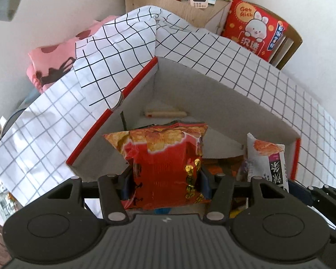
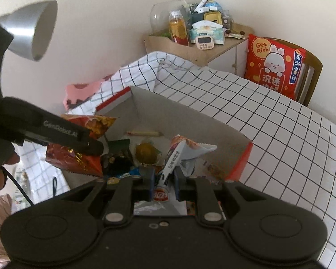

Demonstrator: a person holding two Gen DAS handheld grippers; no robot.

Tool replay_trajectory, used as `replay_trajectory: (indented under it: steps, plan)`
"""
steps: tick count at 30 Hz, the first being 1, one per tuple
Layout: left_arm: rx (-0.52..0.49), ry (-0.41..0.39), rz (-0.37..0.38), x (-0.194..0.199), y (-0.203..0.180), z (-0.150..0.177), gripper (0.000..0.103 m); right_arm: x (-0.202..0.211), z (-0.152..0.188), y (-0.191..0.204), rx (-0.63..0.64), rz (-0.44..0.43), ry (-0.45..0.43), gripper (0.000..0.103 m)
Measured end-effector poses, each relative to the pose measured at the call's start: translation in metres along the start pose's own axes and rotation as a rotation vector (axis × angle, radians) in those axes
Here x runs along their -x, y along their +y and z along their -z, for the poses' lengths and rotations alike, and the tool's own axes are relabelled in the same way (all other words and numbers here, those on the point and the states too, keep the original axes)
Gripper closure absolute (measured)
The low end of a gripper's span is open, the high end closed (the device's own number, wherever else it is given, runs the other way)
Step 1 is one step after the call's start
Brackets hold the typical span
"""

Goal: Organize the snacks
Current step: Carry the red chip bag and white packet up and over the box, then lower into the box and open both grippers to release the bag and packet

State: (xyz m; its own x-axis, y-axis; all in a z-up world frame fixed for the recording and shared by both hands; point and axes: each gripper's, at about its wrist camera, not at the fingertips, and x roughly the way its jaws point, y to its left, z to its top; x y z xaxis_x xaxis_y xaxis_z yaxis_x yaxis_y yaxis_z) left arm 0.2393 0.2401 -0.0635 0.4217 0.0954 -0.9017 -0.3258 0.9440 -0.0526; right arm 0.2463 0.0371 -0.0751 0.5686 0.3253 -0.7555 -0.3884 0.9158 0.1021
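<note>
Table [image 2: 268,112], white cloth with black grid: carries the box; the cloth is bunched at the box's far-left corner. Risk: a knock from either hand could drag the cloth and shift the box.

Cardboard box [image 1: 224,103], open top, red-edged rim: the landmark for all entries below. Its floor already holds loose snacks, among them a round yellow-brown item and a pale stick-shaped packet at the far wall. Risk: a packet let go from above may land on the pile and slide, or catch the rim and fall out on the table.

Red chip bag [image 1: 168,165]: above the box's near-left part, clamped across its middle by the left gripper [image 1: 165,179], jaws half-spread on the puffed bag. Risk: a squeeze on an air-filled bag could crush the chips or let it slip sideways; in the right wrist view it hangs just over the left rim.

White snack packet [image 2: 179,157]: above the box's near-middle, pinched by the right gripper [image 2: 163,179], jaws nearly together on its thin lower edge. Risk: so narrow a hold could let the packet swing or tear free.

Both hands are crowded over the same near edge of the box. Risk: gripper against gripper, or one bag brushing the other loose.
</note>
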Motion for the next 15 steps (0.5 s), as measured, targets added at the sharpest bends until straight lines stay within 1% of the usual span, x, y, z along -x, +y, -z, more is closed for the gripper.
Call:
replay_trajectory:
  steps: [2, 7, 15]
  plan:
    - [-0.017, 0.001, -0.013, -0.008, -0.003, -0.002, 0.047, -0.009, -0.001, 0.000, -0.006, 0.009, 0.012, 0.088]
    - [-0.040, 0.026, -0.018, -0.025, -0.010, -0.004, 0.047, -0.026, 0.001, -0.001, -0.002, 0.025, 0.046, 0.088]
    - [-0.066, 0.069, -0.029, -0.049, -0.019, 0.005, 0.047, -0.038, 0.004, -0.004, -0.008, 0.035, 0.070, 0.087]
